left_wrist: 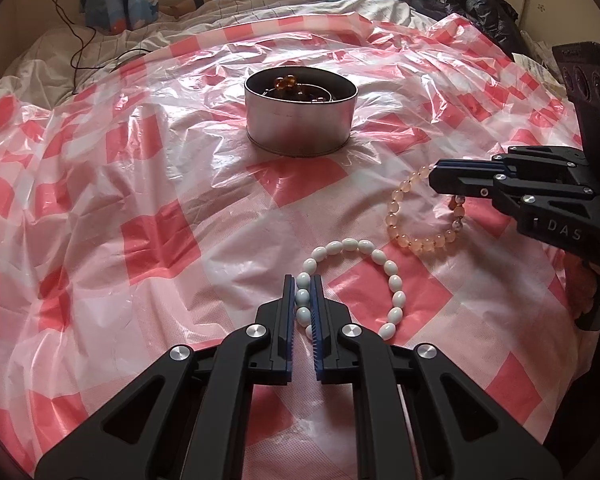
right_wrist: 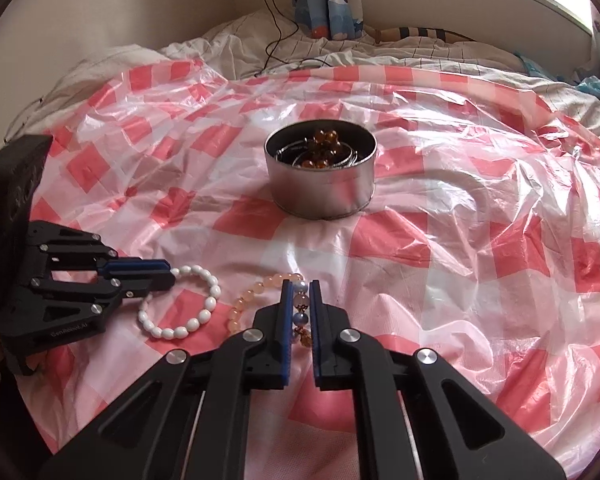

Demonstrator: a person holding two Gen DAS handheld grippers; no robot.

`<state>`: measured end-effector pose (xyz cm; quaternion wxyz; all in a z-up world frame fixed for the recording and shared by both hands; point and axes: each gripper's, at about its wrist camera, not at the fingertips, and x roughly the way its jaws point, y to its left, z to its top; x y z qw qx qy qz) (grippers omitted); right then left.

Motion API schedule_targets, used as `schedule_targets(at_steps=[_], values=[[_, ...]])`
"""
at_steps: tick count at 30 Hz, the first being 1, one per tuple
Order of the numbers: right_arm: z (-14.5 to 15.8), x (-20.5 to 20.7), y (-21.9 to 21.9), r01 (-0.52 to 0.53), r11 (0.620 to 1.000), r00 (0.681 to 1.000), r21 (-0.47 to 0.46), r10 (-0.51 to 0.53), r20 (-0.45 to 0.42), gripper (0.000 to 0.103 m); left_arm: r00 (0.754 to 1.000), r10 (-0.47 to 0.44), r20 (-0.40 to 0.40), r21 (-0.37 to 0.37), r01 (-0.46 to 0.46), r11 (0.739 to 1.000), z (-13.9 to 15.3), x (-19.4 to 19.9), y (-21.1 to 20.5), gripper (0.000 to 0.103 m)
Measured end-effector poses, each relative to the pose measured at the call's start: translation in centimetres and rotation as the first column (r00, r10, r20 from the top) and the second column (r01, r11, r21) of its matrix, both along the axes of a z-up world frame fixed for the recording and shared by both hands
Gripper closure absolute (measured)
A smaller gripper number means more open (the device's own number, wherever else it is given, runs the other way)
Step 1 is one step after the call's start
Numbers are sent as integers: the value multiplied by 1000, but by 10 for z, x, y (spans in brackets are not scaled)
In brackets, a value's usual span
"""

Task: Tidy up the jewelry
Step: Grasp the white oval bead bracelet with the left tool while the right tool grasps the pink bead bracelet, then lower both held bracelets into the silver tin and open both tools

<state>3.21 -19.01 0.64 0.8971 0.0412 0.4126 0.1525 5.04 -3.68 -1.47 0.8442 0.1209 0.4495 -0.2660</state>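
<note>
A: How do the grippers stand?
B: Both tilt downward. The left gripper [left_wrist: 303, 280] pinches the white bead bracelet [left_wrist: 394, 280]; the right gripper [right_wrist: 300, 285] pinches the peach bead bracelet [right_wrist: 252, 300].
A: Where?
B: Near the front edge of a red-checked plastic sheet [left_wrist: 140, 184] over a bed, bracelets side by side. A metal tin [right_wrist: 320, 176] with amber beads sits mid-sheet.

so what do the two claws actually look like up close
Both match: the left claw and right claw are matte black angular linkages with silver round screws and blue ribbed pads. Side on, the right one bears white "DAS" lettering, the left faint grey lettering.
</note>
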Motion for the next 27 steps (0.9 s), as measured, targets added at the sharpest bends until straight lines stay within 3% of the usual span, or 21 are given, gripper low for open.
schedule_targets(at_steps=[3, 6, 11, 27], values=[[8, 1, -15, 8, 986, 1000, 167, -9, 5, 94, 1000, 8, 11, -12, -7, 1000, 5, 0, 1, 96], [12, 1, -31, 18, 945, 1000, 326, -22, 8, 94, 1000, 6, 11, -30, -6, 1000, 8, 0, 2, 96], [14, 4, -47, 29, 881, 999, 472, -32, -2, 94, 1000, 4, 17, -63, -3, 998, 14, -1, 2, 96], [14, 3, -42, 13, 884, 1000, 468, -16, 3, 94, 997, 10, 83, 58, -14, 998, 13, -4, -7, 96]])
